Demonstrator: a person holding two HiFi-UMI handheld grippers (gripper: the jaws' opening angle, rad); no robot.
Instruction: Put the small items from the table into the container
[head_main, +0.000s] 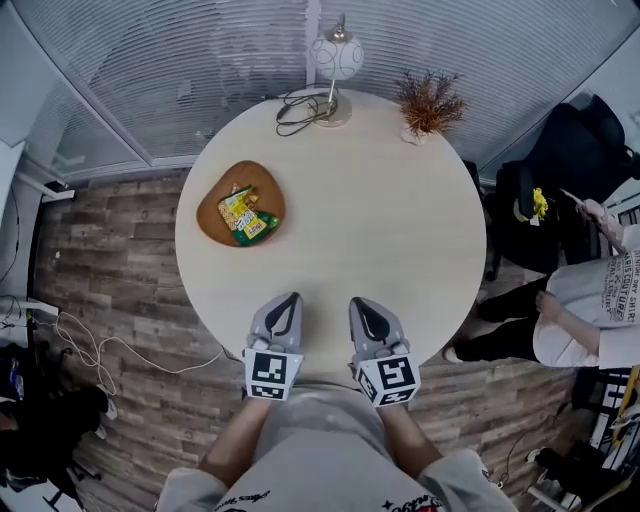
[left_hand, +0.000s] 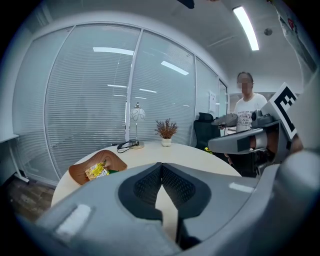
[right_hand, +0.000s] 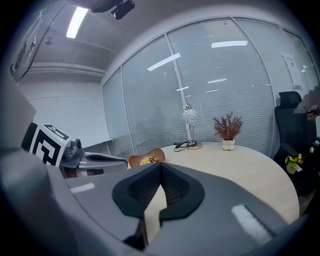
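Observation:
A brown wooden bowl (head_main: 213, 196) (left_hand: 82, 169) (right_hand: 150, 154) sits on the left part of the round pale table (head_main: 380, 230), holding yellow and green snack packets (head_main: 241, 215) (left_hand: 97, 171). Both grippers hover side by side over the table's near edge, well short of the bowl. My left gripper (head_main: 292, 298) (left_hand: 161, 165) is shut with nothing between its jaws. My right gripper (head_main: 357, 302) (right_hand: 160, 165) is shut and empty too. No loose small item shows on the tabletop.
At the table's far edge stand a white globe lamp (head_main: 337, 60) with a black cable (head_main: 295, 108) and a small pot of dried twigs (head_main: 428, 103). A seated person (head_main: 590, 300) and a black chair (head_main: 560, 180) are to the right. Wood floor surrounds the table.

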